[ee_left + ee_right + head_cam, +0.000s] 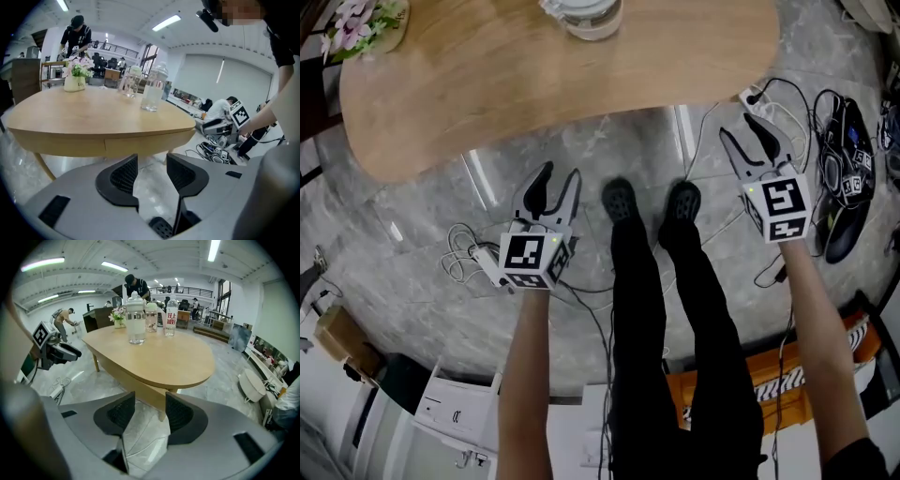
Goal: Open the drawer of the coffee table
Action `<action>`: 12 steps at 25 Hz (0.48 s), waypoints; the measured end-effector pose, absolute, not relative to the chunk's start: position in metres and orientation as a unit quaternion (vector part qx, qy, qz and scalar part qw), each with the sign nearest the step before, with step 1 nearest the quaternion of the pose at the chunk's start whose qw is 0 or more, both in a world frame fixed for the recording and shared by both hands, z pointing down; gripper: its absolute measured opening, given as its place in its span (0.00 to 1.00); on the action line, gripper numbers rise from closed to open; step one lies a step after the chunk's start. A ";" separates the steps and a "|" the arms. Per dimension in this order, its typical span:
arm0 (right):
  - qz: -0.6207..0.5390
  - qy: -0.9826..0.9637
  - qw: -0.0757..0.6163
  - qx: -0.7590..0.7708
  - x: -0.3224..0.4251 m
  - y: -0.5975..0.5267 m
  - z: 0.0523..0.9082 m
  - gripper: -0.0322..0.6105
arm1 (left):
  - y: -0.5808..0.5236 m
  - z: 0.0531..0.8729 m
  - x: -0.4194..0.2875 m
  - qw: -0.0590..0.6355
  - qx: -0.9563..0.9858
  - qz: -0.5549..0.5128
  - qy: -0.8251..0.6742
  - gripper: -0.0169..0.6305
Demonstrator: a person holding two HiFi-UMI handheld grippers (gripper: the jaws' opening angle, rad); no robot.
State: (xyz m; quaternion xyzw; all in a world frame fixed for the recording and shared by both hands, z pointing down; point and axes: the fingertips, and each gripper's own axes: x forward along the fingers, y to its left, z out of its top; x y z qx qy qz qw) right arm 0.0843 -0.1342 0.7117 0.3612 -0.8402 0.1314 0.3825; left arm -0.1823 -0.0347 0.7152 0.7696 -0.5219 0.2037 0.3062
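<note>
Two hand-held grippers here, so one view at a time. Head view: the left hand-held gripper (pixel 561 173) and the right hand-held gripper (pixel 737 125) both hang over the grey floor (pixel 403 281), pointing at the near edge of the wooden table (pixel 534 75). The right one sits closer to that edge, up by the table's rounded end. The drawer is tucked under the top and doesn't show from up here. Left gripper view: the jaws stand apart with only floor between them. The drawer (pixel 145 143) lies straight ahead and a bit above them, a plain front panel set into the table's side just below the top. Its long axis runs side to side along the edge, and there's no handle I can spot. I'd say the left one is squared up on it and mostly needs to go forward and up a touch. Right gripper view: jaws apart too, nothing in them, looking at the table's curved end and a leg (pixel 162 415). I can't pick out any drawer seam from there. Writing: a bottle (pixel 171 317) on the table has a red label with characters, too small to read. Each marker cube (pixel 528 258) carries only black-and-white squares, no words.
</note>
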 end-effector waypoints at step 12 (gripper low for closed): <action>0.108 -0.801 0.456 0.373 0.103 -0.158 0.761 0.43 | -0.063 0.767 -0.230 0.306 0.738 0.243 -0.550 0.55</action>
